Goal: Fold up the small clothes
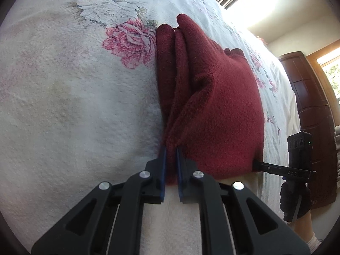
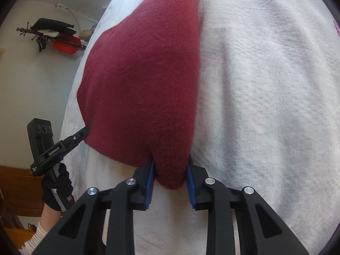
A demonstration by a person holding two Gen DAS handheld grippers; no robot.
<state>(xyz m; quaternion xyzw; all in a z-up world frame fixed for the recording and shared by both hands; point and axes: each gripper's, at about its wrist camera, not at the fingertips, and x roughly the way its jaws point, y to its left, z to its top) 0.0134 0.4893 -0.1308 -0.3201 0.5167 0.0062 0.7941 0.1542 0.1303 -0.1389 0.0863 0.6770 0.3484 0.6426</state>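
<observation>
A dark red fleece garment lies folded on a white bedspread with pink roses. My left gripper is shut on the garment's near corner, several layers bunched between its blue pads. In the right wrist view the same red garment fills the middle, and my right gripper is shut on its other near corner, the thick fold pressed between both pads. Each view shows the other gripper at the garment's edge: the right gripper in the left view, the left gripper in the right view.
The bedspread stretches wide beyond the garment. A dark wooden cabinet stands past the bed's edge, near a bright window. A wall rack holds hanging items. A black-gloved hand grips the left tool's handle.
</observation>
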